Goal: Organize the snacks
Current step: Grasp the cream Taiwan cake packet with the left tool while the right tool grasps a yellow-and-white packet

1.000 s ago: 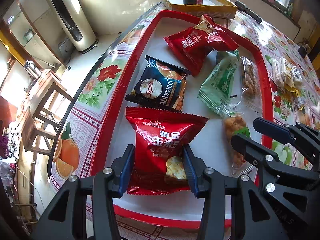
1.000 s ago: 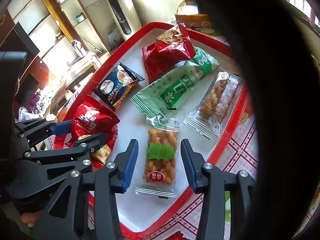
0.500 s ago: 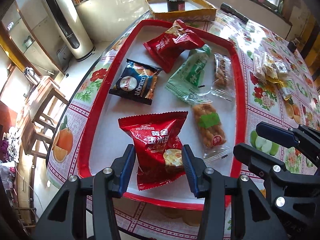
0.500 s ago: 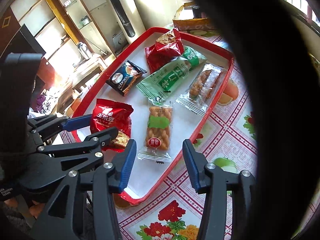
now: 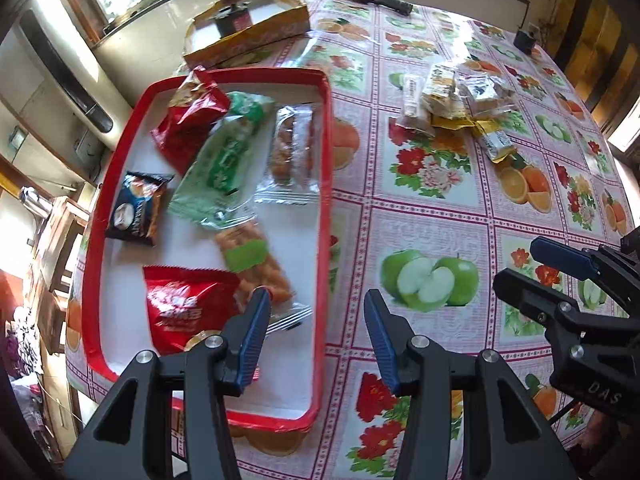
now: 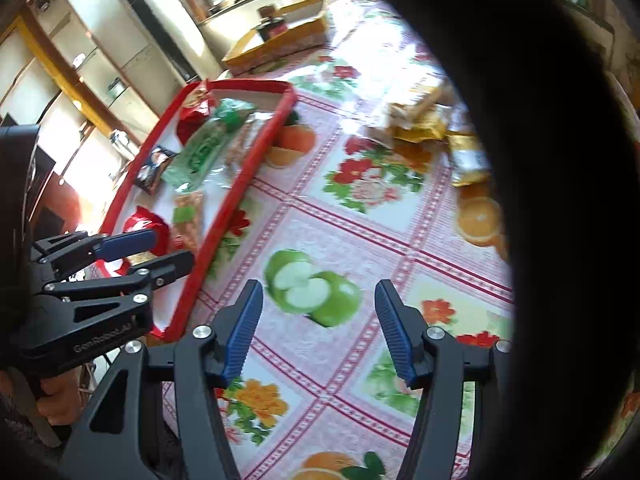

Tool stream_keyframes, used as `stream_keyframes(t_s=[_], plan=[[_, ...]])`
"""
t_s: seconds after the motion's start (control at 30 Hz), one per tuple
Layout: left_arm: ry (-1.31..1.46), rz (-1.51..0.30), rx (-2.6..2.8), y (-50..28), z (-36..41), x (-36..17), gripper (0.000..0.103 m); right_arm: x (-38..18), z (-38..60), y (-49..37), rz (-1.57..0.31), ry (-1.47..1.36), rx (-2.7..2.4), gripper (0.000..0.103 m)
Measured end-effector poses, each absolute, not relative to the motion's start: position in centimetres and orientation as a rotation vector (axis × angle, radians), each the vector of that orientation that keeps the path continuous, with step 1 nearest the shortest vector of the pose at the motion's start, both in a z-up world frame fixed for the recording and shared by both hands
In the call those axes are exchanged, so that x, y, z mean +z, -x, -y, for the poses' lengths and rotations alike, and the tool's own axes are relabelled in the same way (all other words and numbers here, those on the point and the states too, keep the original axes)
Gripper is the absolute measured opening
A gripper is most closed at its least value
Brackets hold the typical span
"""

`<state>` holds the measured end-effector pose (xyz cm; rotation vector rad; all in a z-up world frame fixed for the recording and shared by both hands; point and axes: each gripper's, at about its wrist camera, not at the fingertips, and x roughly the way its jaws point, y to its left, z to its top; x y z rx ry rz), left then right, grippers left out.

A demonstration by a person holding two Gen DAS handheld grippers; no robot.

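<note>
Both grippers have swung off the tray [image 5: 326, 184] toward the loose snacks [image 5: 452, 100] near the desk's far edge. Left gripper [image 5: 316, 336] and right gripper [image 6: 318, 320] are spread, empty; those come next.

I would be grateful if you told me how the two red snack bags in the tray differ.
The near red bag lies flat at the tray's near end, beside the left claw. The far red bag is crumpled at the far end, against the green packet. Both lie inside the red tray.
</note>
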<state>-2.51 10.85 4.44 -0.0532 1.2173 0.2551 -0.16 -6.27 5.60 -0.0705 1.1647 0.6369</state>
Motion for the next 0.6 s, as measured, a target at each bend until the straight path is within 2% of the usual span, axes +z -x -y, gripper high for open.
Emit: stream_keyframes(t_s=[0.13,0.2,0.27,0.47,0.6], plan=[[0.034,-1.227,0.235,-0.1,-8.8,3.9,0.049,5.3,10.1,-3.0,-1.140,0.020,0.516,0.060],[0.039,-1.241,0.230,-1.4,-8.1,3.5,0.049,5.3,11.5,-5.2,-1.120,-0.016,0.470,0.063],[0.033,-1.246,0.245,-2.4,-7.7,3.2,0.049,5.1,12.0,-7.3,-1.103,-0.017,0.427,0.071],[0.047,-1.240,0.274,-5.1,-7.7,3.5,0.049,3.6,9.9,-12.1,-1.049,0.116,0.415,0.073],[0.048,-1.220,0.302,-6.5,-8.6,4.5,0.049,1.9,8.4,-14.4,-1.091,0.173,0.423,0.074]])
